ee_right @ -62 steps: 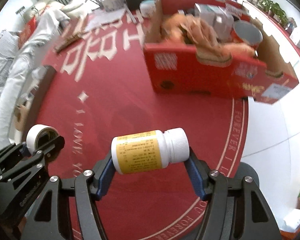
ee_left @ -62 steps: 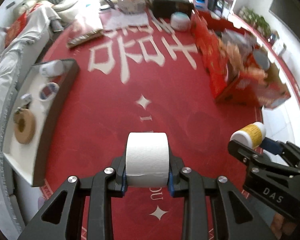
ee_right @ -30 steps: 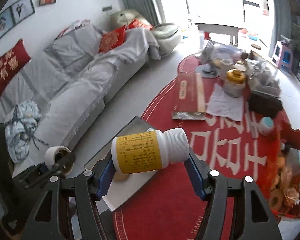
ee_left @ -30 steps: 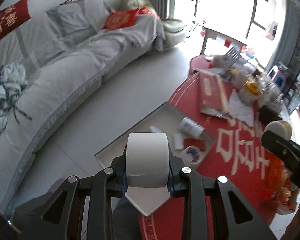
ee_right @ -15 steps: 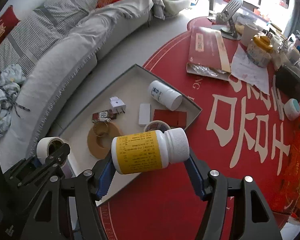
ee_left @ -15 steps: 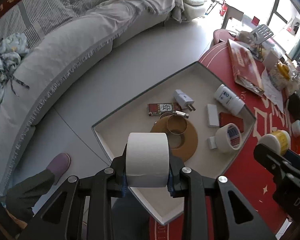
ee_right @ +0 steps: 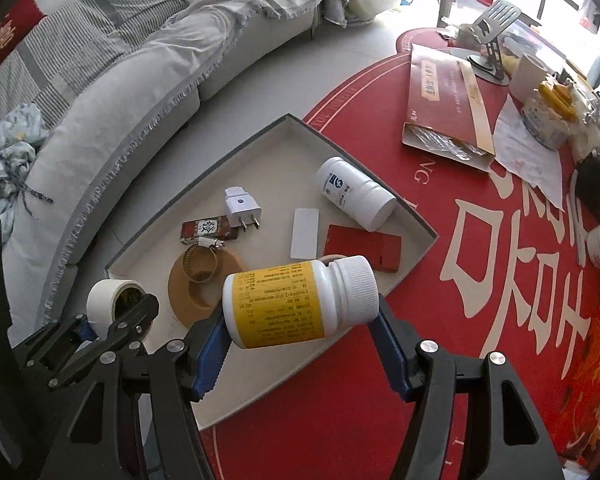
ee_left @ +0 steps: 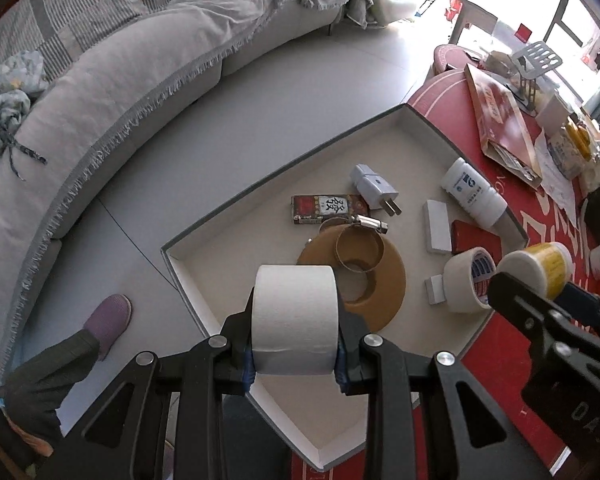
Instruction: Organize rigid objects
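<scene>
Left tongs (ee_left: 296,354) clamped on white tape roll (ee_left: 294,316), right tongs (ee_right: 300,344) on yellow-label bottle (ee_right: 296,304); above half-filled tray (ee_left: 228,216), both not yet placed.

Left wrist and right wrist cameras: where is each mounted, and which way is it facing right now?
Left wrist: on the left gripper, angled steeply down at the tray; its fingers clamp a white tape roll; a trouser leg and slipper show.
Right wrist: on the right gripper, angled down over the tray's edge and red mat; its fingers hold a yellow-labelled pill bottle.
Shared: tray, white bottle, brown tape roll, plug adapter, each other's gripper.
</scene>
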`<control>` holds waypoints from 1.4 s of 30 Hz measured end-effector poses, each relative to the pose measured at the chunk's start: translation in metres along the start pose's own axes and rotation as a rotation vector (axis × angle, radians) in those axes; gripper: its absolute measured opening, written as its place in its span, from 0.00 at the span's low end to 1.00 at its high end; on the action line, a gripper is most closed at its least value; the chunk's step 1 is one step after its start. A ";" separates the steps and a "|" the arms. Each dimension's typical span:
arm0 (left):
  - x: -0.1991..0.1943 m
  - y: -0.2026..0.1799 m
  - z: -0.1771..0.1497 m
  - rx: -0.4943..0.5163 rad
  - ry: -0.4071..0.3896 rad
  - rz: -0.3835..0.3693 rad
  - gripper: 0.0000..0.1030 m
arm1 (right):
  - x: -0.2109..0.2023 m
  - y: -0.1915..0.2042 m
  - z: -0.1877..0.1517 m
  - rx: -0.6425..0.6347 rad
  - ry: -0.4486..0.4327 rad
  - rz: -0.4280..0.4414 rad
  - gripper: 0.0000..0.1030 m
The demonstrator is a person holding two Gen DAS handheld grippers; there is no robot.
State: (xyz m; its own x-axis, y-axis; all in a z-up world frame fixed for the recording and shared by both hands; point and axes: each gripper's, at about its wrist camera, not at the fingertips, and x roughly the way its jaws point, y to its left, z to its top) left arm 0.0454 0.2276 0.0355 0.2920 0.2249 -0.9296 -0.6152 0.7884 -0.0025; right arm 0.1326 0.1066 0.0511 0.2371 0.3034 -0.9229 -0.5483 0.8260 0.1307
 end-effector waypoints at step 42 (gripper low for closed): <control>-0.008 0.000 -0.005 0.029 0.065 -0.012 0.97 | -0.005 -0.011 0.003 0.032 -0.006 0.043 1.00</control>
State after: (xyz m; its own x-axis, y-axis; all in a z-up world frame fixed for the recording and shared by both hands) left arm 0.0396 0.2229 0.0414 0.2508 0.1781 -0.9515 -0.5903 0.8072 -0.0045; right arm 0.1401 0.0976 0.0555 0.2193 0.3415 -0.9139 -0.5320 0.8271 0.1814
